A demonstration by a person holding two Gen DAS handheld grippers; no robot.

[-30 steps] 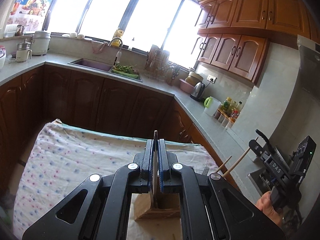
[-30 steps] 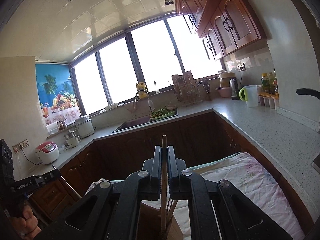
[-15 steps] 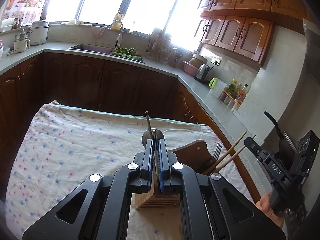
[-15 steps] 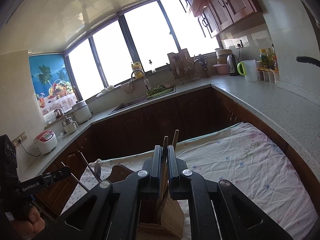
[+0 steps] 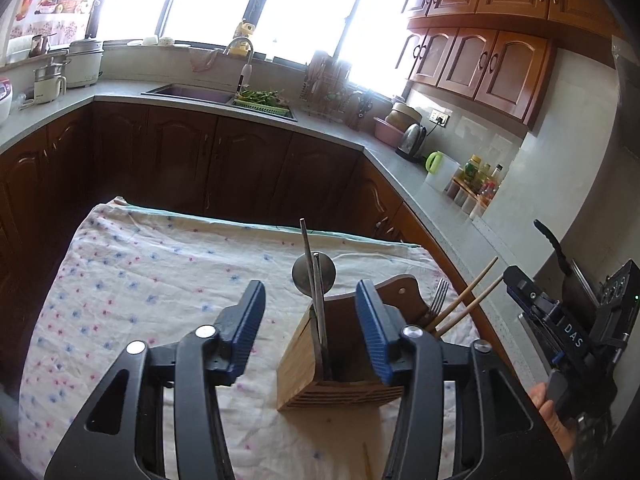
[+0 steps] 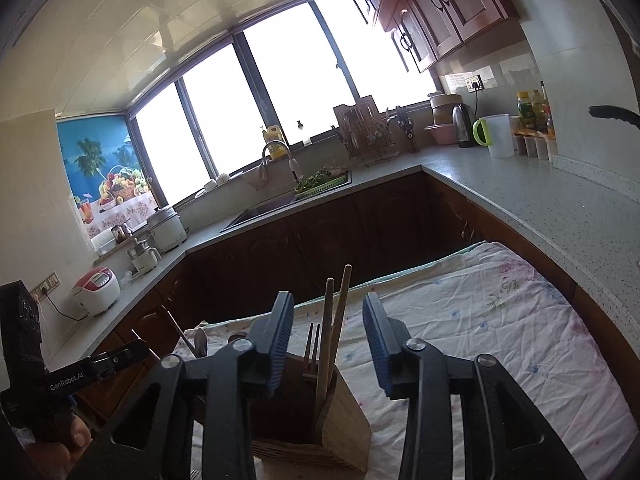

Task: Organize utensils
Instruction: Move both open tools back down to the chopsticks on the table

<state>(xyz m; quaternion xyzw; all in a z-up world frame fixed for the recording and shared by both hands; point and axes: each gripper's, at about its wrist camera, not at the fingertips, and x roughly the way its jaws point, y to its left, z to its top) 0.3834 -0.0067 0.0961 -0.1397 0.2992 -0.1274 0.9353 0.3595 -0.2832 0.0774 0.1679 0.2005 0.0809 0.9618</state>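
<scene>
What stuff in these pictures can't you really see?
- Holder bottom, inside: left wrist view, its own walls hide where the metal chopsticks end.
- Spoon: left wrist view, only the bowl shows behind the chopsticks.
- Fork: right wrist view, handle hidden in the holder.
- Wooden chopsticks: lower ends hidden in the holder.
- Bottles on the counter: too small to read.
- Outside the windows: washed out by glare.
</scene>
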